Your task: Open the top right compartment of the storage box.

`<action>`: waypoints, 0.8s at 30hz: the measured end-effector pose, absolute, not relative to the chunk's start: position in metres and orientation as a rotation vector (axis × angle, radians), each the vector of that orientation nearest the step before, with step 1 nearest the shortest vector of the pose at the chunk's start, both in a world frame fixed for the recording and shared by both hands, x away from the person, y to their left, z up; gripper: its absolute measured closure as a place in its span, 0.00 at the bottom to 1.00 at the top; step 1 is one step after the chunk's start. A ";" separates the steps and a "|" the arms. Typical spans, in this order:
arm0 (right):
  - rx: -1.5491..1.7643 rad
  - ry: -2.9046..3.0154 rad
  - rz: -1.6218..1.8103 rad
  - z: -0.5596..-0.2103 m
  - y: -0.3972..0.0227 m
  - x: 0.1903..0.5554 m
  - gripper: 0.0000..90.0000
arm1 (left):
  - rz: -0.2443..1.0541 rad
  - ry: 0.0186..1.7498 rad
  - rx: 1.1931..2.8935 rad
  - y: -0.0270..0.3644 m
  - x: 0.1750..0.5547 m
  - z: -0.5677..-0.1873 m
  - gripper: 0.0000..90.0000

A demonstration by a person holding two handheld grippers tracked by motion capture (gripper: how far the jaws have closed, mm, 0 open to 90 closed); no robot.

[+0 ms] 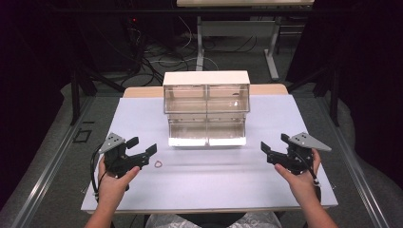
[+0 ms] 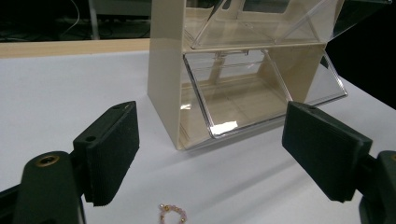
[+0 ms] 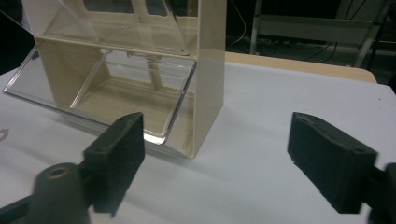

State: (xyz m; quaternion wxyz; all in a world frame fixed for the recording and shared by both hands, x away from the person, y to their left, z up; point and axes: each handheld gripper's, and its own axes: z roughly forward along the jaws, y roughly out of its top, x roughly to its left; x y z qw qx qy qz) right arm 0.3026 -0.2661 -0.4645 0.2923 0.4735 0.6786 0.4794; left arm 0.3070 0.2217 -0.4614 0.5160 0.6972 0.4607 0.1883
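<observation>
A cream storage box (image 1: 206, 78) with clear tilt-out bins stands at the middle of the white table; its two lower bins (image 1: 207, 132) are tipped open and look empty. A small pink beaded ring (image 1: 158, 164) lies on the table just right of my left gripper (image 1: 142, 146), which a hand holds open and empty. From the left gripper view the ring (image 2: 172, 214) lies low between the jaws, with the box (image 2: 166, 70) ahead. My right gripper (image 1: 273, 143) stands open and empty at the right, facing the box (image 3: 210, 70).
The white table top (image 1: 209, 180) spans the view, with a wooden strip (image 1: 142, 91) along its far edge. Beyond it are a desk frame and cables on the floor (image 1: 166, 52). Dark curtains close both sides.
</observation>
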 end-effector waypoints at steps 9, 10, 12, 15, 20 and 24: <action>1.183 1.859 1.314 -0.441 -0.249 0.314 0.59 | 0.464 1.101 1.669 0.219 0.310 -0.459 0.24; 1.169 1.850 1.321 -0.439 -0.248 0.316 0.62 | 0.464 1.101 1.671 0.219 0.310 -0.459 0.24; 1.162 1.873 1.337 -0.434 -0.245 0.319 0.68 | 0.473 1.092 1.690 0.220 0.312 -0.459 0.24; 1.139 1.880 1.345 -0.428 -0.240 0.324 0.74 | 0.473 1.094 1.696 0.220 0.313 -0.460 0.25; 1.118 1.884 1.361 -0.419 -0.235 0.332 0.85 | 0.467 1.104 1.690 0.220 0.315 -0.462 0.25; 1.111 1.898 1.377 -0.414 -0.232 0.337 0.93 | 0.464 1.113 1.690 0.221 0.316 -0.465 0.25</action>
